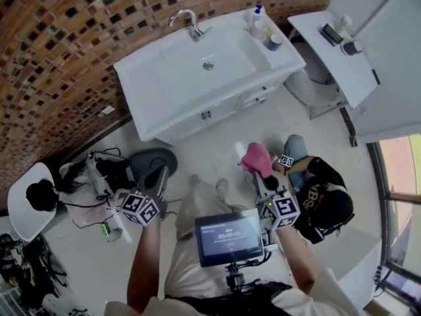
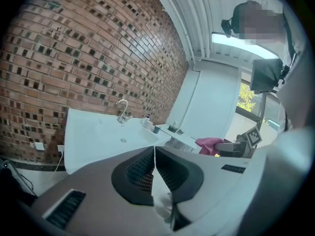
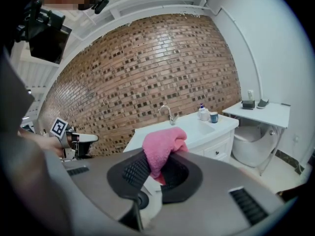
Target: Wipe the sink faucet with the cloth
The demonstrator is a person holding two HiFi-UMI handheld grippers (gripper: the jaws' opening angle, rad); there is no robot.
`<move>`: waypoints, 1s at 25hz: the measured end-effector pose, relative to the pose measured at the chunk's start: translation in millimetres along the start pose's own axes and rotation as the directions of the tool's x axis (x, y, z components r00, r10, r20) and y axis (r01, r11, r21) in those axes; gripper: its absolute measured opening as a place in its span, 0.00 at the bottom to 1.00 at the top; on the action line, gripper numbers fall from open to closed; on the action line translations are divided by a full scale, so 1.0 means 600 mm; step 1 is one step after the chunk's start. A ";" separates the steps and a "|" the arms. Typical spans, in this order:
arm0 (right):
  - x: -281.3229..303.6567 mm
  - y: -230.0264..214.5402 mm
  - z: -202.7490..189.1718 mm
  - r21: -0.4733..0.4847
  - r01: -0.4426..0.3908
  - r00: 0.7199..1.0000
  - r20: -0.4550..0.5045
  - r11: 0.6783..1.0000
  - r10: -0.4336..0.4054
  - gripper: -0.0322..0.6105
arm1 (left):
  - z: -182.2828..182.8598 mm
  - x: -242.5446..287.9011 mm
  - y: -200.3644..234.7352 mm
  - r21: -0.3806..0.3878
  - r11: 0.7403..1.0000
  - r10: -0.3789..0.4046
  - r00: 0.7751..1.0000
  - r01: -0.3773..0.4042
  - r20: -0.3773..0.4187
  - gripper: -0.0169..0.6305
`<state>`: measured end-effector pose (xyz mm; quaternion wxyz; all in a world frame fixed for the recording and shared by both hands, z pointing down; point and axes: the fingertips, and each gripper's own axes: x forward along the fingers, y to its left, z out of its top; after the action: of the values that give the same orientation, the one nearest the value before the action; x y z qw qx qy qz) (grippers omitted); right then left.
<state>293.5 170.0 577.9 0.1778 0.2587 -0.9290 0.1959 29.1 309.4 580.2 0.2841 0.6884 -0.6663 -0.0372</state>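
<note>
Right tool (image 3: pixel 158 162): jaws clamped on the pink cloth (image 3: pixel 162 144). It's pinched low btw the pads, w/ most of the bunch puffing up above the tips. Left tool (image 2: pixel 154 156): jaws pressed together w/ nothing btw them, i.e. empty. In the head view both are held low in front of the person, over the pale floor (image 1: pixel 197 151), w/ the right one pointing roughly toward the sink (image 1: pixel 148 78).

So the cloth is in hand, not at the fixture. The faucet (image 1: pixel 187 20) is chrome w/ a curved spout. It stands at the back edge of the white sink, against the brick wall (image 1: pixel 66 45) and well apart from both tools, w/ open floor btw them. On the sink's right end sit a bottle (image 1: pixel 256 17) and a blue cup (image 1: pixel 274 42). Further right is a small white table (image 1: pixel 342 68) w/ a few items on it.

Progress, as a judgement: pickup is done, wiping not begun. There's no contact btw cloth and faucet, and nothing shows whether any part has been rubbed. Left to do:
- close the gap to the sink
- raise the right tool to the spout
- work the loose upper part of the cloth over spout, base and handle

The left tool looks spare for now. The bottle and cup are near the faucet's right side, so a wide sweep could knock them.
</note>
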 end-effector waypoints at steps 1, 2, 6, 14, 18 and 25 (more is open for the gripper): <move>-0.001 -0.001 0.004 0.008 0.005 1.000 0.010 1.000 -0.005 0.14 | 0.002 0.006 -0.005 0.002 1.000 -0.010 1.000 0.010 -0.002 0.03; -0.004 -0.002 0.009 0.018 0.010 1.000 0.021 1.000 -0.011 0.14 | 0.005 0.013 -0.010 0.007 1.000 -0.022 1.000 0.022 -0.007 0.03; -0.018 -0.006 0.019 0.052 0.050 0.997 0.052 0.997 -0.052 0.14 | 0.017 0.049 -0.032 0.029 0.996 -0.087 0.995 0.089 -0.037 0.03; -0.017 0.034 0.024 0.120 0.110 0.989 0.084 0.987 -0.120 0.14 | 0.054 0.074 -0.082 0.079 0.965 -0.243 0.966 0.250 -0.092 0.03; -0.007 0.073 0.032 0.124 0.112 0.985 0.114 0.986 -0.127 0.14 | 0.050 0.068 -0.080 0.077 0.951 -0.288 0.950 0.298 -0.121 0.03; 0.005 0.109 0.041 0.100 0.139 0.982 0.115 0.985 -0.150 0.14 | 0.057 0.067 -0.071 0.086 0.926 -0.351 0.924 0.367 -0.153 0.03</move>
<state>249.5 209.2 540.6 0.1223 0.3449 -0.9069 0.2089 57.3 257.8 546.2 0.2775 0.8147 -0.5091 -0.0046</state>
